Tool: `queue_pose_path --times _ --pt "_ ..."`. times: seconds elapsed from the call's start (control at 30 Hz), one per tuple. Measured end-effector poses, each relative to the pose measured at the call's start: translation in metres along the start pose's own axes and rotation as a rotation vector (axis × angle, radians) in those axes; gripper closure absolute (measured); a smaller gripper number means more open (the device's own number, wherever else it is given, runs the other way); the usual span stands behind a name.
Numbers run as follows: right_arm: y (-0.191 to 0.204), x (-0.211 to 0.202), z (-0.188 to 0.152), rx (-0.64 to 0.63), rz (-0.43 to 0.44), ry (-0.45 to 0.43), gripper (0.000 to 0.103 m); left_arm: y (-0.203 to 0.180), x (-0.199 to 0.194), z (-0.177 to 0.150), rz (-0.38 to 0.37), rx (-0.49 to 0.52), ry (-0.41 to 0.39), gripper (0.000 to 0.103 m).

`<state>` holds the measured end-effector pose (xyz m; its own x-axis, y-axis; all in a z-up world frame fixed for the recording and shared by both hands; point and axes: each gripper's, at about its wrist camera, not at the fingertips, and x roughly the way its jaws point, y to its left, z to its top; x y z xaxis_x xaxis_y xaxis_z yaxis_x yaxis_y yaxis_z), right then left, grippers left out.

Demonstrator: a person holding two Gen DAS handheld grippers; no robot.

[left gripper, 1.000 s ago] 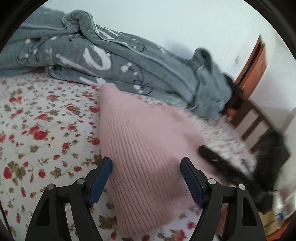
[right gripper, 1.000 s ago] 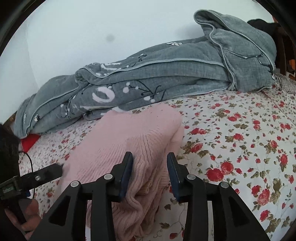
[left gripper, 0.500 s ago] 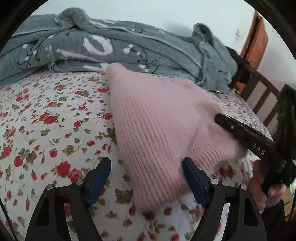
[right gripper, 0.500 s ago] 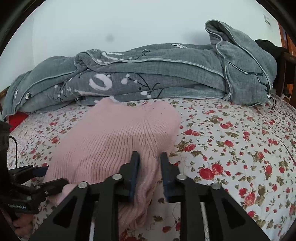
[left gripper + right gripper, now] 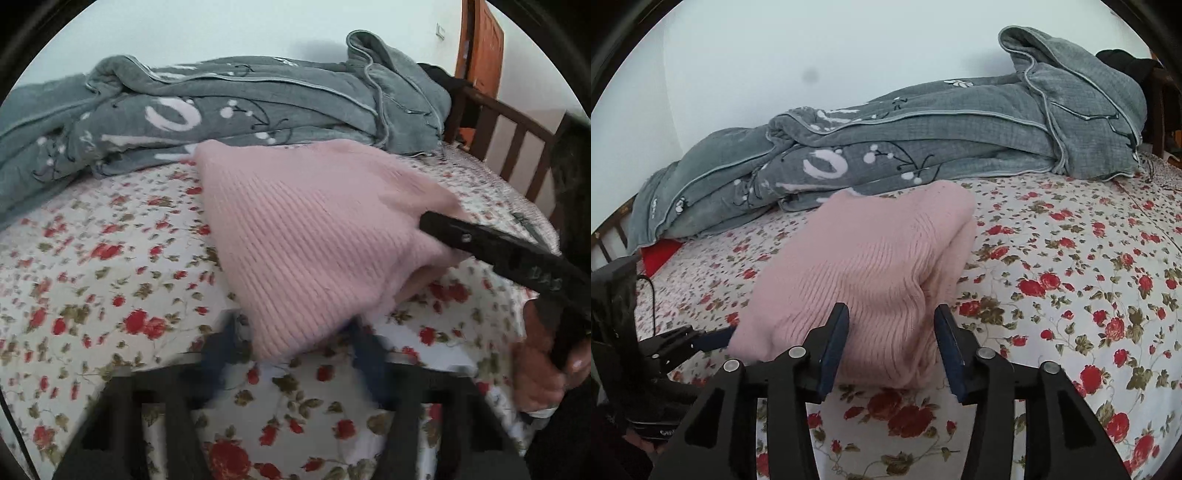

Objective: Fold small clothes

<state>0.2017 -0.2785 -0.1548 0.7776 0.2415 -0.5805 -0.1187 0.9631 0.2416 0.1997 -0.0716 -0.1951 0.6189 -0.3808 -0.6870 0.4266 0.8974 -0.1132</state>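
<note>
A pink ribbed knit sweater (image 5: 295,236) lies folded on the flowered bed sheet (image 5: 92,288). Its near corner sits between the blurred blue pads of my left gripper (image 5: 291,350), whose jaws are closing; a gap still shows beside the cloth. In the right wrist view the sweater's (image 5: 871,266) thick folded edge bulges between the pads of my right gripper (image 5: 892,343), whose jaws are opening and stand off the cloth. A finger (image 5: 461,238) of the right gripper rests against the sweater's right corner, with a hand (image 5: 535,373) behind it. My left gripper (image 5: 713,339) touches the sweater's left corner.
A bunched grey quilt (image 5: 923,140) with white prints lies along the wall behind the sweater. A dark wooden bed rail (image 5: 517,140) stands at the right, with an orange door (image 5: 480,48) beyond. Something red (image 5: 659,254) lies under the quilt's left end.
The right jaws, pinched on the sweater's fold half a second ago, have spread apart. The left gripper has drawn back to the sweater's near corner and its jaws have narrowed a little.
</note>
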Motion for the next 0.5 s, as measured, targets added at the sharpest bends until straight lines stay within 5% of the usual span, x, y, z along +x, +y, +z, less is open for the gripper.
queue_pose_path --times 0.13,0.33,0.5 --pt "-0.002 -0.001 0.001 0.010 0.008 -0.014 0.094 0.015 -0.012 -0.001 0.022 -0.064 -0.070 0.086" --pt "0.004 0.006 -0.005 -0.054 -0.031 0.012 0.095 0.040 -0.008 -0.012 -0.025 -0.204 -0.036 0.088" --pt "-0.005 0.001 -0.003 -0.032 -0.030 0.001 0.095 0.037 -0.015 -0.011 -0.088 -0.198 -0.038 0.084"
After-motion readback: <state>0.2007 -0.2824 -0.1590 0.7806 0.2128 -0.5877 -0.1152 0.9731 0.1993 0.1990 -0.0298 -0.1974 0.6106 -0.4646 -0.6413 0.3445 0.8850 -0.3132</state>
